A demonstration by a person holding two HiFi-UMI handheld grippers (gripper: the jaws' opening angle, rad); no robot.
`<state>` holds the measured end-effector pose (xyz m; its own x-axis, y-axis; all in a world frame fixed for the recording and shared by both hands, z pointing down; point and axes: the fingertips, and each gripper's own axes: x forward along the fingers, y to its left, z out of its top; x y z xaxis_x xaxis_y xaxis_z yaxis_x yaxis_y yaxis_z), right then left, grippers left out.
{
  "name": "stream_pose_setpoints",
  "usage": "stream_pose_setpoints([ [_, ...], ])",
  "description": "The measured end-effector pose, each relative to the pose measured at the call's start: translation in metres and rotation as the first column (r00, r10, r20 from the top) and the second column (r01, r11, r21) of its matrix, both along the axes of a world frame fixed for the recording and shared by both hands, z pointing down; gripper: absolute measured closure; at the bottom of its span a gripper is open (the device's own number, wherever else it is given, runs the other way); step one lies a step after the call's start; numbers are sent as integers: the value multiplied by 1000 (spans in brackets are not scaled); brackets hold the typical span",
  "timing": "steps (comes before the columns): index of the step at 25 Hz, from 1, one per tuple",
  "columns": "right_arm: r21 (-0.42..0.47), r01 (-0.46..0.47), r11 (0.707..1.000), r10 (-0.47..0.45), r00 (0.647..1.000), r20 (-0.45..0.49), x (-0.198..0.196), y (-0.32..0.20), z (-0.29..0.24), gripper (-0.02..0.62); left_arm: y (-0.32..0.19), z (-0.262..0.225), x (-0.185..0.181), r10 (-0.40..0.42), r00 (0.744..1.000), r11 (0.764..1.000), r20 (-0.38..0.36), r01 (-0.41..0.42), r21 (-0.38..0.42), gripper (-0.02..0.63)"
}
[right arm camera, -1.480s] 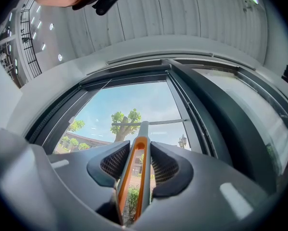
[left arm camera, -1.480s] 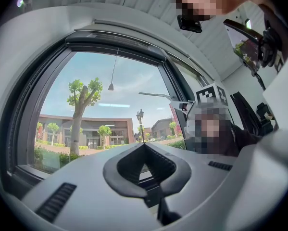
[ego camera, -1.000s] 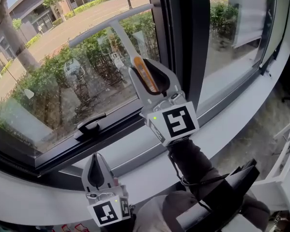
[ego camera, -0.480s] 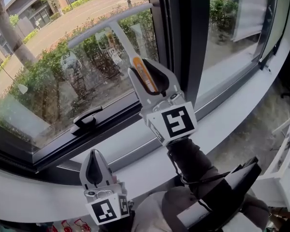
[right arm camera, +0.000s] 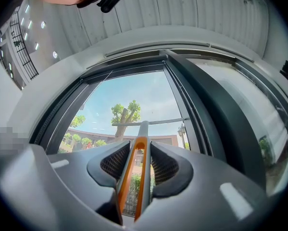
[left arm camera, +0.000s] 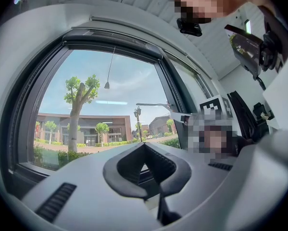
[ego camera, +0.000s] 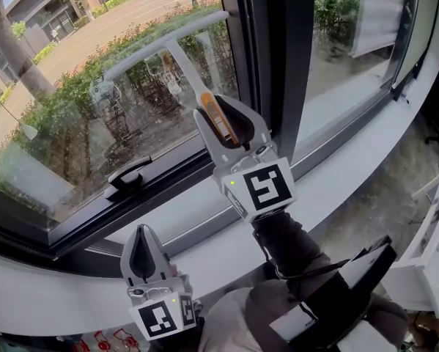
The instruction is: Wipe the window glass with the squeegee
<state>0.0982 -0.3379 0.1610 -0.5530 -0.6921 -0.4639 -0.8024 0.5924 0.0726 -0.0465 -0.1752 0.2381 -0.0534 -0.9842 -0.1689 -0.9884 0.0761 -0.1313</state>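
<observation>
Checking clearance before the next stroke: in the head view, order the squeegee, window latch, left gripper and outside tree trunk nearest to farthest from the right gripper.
From the right gripper:
1. squeegee, held in its jaws, reaching up-left.
2. window latch, lower left of it.
3. left gripper, bottom left, lowest in view.
4. tree trunk, outside, far upper left.

R tool (ego camera: 220, 107) raised ahead on outstretched arm (ego camera: 292, 244), jaws clamped on squeegee (ego camera: 168, 42) handle, L tool (ego camera: 143, 235) low, jaws together, empty
</observation>
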Motion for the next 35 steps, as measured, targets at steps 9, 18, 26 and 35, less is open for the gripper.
stream_pose_setpoints([
  [9,-31,3,1000,-3,1000,-9,1,3,19,463,5,4,4,2,1000,1000,8,-2,-14,605],
  [18,-59,4,998,-6,1000,-26,1,5,38,463,9,9,8,3,1000,1000,7,-3,-24,606],
  [26,-94,13,995,-14,1000,-15,1,7,53,463,8,13,11,7,1000,999,9,-7,-34,606],
  [35,-120,12,993,-15,1000,-20,2,6,68,463,4,16,15,18,1000,999,9,-18,-45,606],
])
